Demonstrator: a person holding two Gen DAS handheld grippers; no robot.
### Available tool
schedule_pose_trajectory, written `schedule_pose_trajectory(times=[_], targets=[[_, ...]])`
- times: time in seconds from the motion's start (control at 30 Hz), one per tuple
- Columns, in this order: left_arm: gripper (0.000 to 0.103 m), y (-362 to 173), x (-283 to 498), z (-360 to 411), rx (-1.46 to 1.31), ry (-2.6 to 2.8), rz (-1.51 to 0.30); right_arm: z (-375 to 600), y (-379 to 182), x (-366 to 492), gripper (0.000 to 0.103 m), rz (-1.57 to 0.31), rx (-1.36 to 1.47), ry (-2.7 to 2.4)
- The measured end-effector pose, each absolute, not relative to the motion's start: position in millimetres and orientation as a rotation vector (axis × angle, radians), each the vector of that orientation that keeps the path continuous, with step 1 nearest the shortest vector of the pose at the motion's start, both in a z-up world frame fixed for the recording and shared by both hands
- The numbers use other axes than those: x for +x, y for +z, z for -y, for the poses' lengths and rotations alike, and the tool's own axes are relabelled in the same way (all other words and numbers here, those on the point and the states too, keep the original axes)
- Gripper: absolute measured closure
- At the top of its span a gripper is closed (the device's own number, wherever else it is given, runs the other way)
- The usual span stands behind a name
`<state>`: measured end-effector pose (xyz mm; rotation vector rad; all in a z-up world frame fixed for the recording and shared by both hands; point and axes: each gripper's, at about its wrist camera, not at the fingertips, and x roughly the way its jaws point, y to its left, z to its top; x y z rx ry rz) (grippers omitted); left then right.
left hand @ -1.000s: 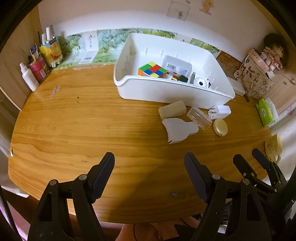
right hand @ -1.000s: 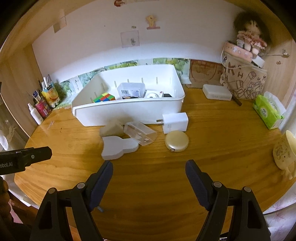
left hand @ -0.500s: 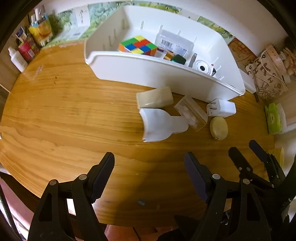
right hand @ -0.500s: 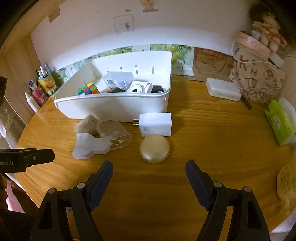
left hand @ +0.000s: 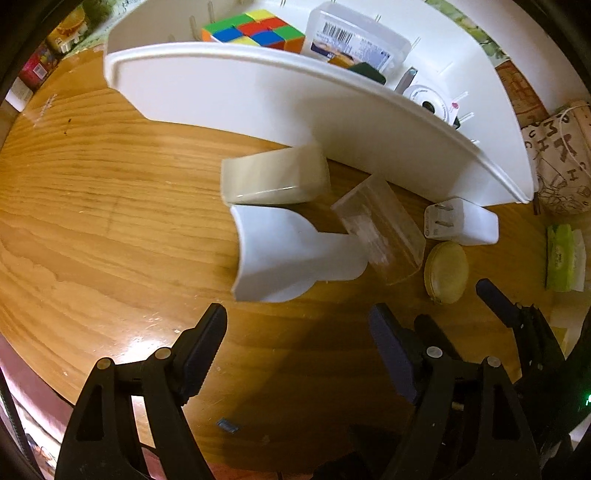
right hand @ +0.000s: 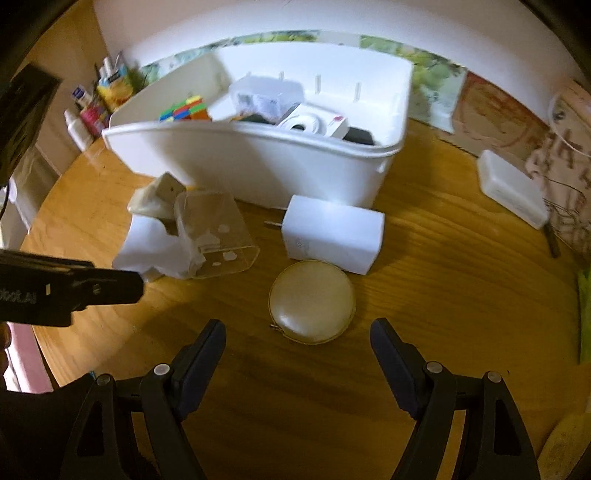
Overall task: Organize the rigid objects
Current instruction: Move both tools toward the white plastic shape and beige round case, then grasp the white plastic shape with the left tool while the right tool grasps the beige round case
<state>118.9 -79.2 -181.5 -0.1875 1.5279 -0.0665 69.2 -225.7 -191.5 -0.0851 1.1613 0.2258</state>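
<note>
Wooden table (left hand: 92,206) against a white wall (right hand: 258,18) carries a white bin (left hand: 258,96); both tongs gape empty.

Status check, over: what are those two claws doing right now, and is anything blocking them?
Left gripper open, empty, above scoop. Right gripper open, empty, over round case. Five items outside bin. Nothing in the way.

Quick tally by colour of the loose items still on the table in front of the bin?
White: 2, the scoop-shaped piece and the plug adapter
Cream or beige: 2, the rounded block and the round zip case
Clear: 1, the transparent box
Total: 5, all on the wooden table outside the white bin
</note>
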Motion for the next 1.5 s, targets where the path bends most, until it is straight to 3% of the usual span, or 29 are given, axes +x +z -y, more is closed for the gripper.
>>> schedule_pose_trajectory(times=[0.73,0.97,1.17,1.3,1.37,1.5], targets=[[0.010,-208.2,157.1,109.9,-0.173,0.042,-1.595,226.0,-209.9,89.5,0.028,-1.175,-0.157,0.327],[0.009,-220.9,168.3,125.2,-0.147,0.074,-1.645,224.1,-209.1,89.2,0.047,-1.152,-0.167,0.302],[0.010,-223.5,174.0,130.1,-0.127,0.084,-1.651,226.1,-208.2,89.7,0.047,-1.152,-0.154,0.313],[0.019,-220.8,174.8,130.4,-0.121,0.096,-1.637,229.6,-208.2,90.4,0.048,-1.154,-0.147,0.322],[0.031,-218.5,172.7,130.4,-0.106,0.105,-1.625,227.7,-208.6,90.3,0.048,-1.156,-0.146,0.326],[0.045,-213.8,172.4,127.8,-0.098,0.117,-1.611,228.1,-208.1,88.9,0.048,-1.161,-0.141,0.340]])
